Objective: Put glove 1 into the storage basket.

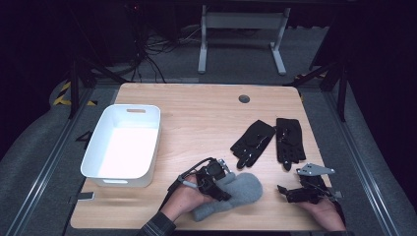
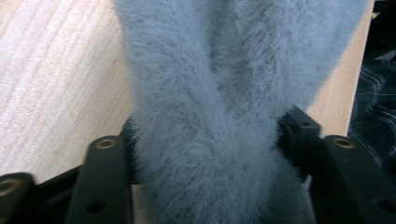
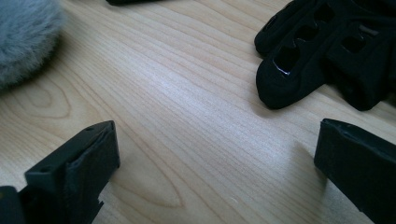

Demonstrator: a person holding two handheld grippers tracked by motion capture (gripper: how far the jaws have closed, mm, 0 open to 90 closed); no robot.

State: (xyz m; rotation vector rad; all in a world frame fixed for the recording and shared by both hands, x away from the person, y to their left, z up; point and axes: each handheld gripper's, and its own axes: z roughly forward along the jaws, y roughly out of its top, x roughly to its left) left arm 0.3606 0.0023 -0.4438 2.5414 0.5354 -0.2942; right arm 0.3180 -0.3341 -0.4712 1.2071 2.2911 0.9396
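Observation:
A grey fuzzy mitten (image 1: pixel 241 191) lies near the front edge of the wooden table (image 1: pixel 196 113). My left gripper (image 1: pixel 223 187) comes in from the left and is shut on it. In the left gripper view the mitten (image 2: pixel 210 93) is pinched narrow between the two black jaws of that gripper (image 2: pixel 205 140). My right gripper (image 1: pixel 287 192) rests at the front right, jaws wide apart over bare wood (image 3: pixel 215 154), nothing between them. Two black gloves (image 1: pixel 253 141) (image 1: pixel 290 137) lie flat just beyond it. One glove's fingertips (image 3: pixel 327 51) show close ahead, and the mitten's edge (image 3: pixel 23 32) is at the upper left.
A white plastic bin (image 1: pixel 98 162) stands empty at the table's left side. A round cable grommet (image 1: pixel 244 99) sits near the far edge. Bare wood stretches between the bin and the gloves. The table's front edge runs close behind both hands.

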